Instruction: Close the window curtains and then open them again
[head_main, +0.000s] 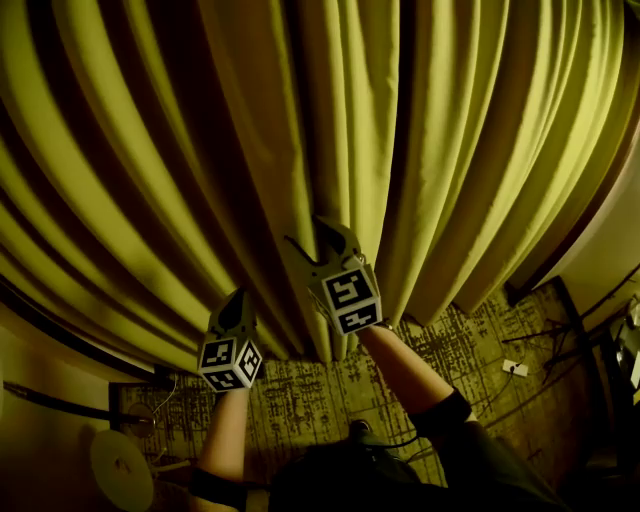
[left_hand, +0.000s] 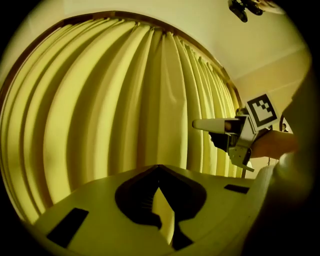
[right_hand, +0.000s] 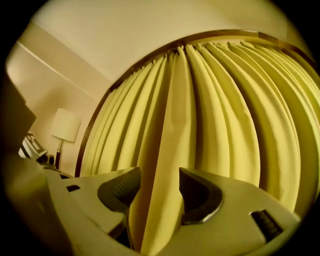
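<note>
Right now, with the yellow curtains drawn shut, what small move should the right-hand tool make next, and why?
Probably close the right gripper on the curtain fold standing between its open jaws. The curtains hang fully drawn, and the left gripper is already shut on a sliver of them, so a firm pinch here seems needed before pulling them apart.

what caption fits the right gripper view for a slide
Open fingers of the right gripper straddle a fold of the yellow curtain.
</note>
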